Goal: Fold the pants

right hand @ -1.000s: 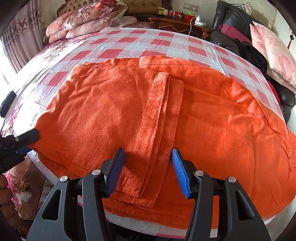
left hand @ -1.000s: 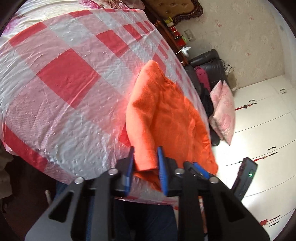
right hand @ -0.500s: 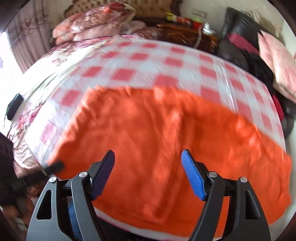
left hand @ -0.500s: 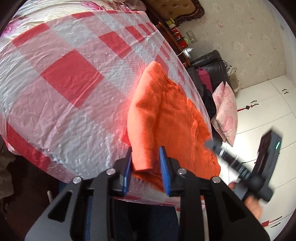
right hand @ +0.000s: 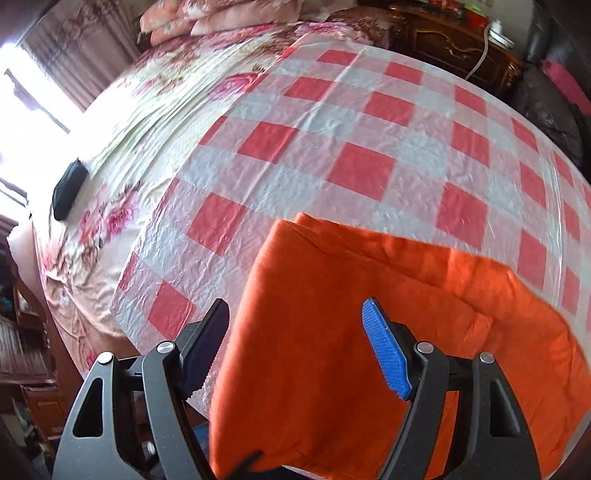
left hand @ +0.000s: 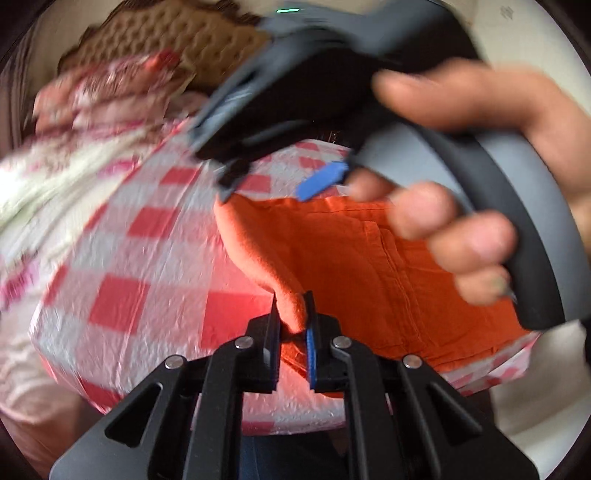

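Note:
The orange pants (left hand: 354, 258) lie folded on the red-and-white checked sheet (left hand: 122, 258) at the bed's near edge. My left gripper (left hand: 292, 314) is shut on a raised fold at the pants' near left edge. My right gripper (left hand: 280, 181), held in a hand (left hand: 461, 221), hovers open above the pants' far edge in the left wrist view. In the right wrist view the right gripper (right hand: 295, 328) is open and empty, with the pants (right hand: 332, 350) spread under and between its fingers.
A black object (right hand: 68, 188) lies on the floral bedding at the left. Pillows (right hand: 221, 18) and a brown headboard (left hand: 166, 33) are at the far end. A dark wooden nightstand (right hand: 454, 37) and a black sofa (right hand: 554, 92) stand beyond the bed at the right.
The left gripper has swung round with the fold still pinched. The right gripper has lifted and moved over the pants' far left corner, now close in front of the left camera.

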`<move>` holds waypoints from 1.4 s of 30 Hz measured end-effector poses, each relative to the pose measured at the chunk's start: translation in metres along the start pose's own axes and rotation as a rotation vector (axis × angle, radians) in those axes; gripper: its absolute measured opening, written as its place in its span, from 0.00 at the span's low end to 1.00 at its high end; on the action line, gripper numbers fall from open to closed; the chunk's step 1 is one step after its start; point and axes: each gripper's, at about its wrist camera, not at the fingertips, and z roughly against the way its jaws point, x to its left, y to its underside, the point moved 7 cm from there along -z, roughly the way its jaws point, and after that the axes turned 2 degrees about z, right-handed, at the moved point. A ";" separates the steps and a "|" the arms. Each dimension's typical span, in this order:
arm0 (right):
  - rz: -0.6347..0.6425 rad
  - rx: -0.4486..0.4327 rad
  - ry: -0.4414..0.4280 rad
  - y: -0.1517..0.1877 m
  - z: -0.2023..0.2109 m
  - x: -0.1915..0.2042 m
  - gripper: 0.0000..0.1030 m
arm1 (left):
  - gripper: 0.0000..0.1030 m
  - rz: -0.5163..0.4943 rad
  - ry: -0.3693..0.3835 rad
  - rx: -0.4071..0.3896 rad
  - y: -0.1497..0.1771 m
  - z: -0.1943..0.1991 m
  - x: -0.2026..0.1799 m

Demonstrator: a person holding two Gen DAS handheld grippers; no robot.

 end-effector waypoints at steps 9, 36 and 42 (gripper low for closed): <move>0.116 0.080 0.082 -0.012 -0.031 0.012 0.70 | 0.10 -0.141 -0.043 -0.055 -0.012 0.001 -0.022; -0.235 -0.296 -0.327 0.013 0.153 -0.143 0.11 | 0.09 -0.451 0.124 -0.229 -0.072 0.058 -0.160; -0.394 -0.284 -0.272 0.115 0.139 -0.259 0.11 | 0.09 -0.762 0.155 -0.214 0.011 0.005 -0.289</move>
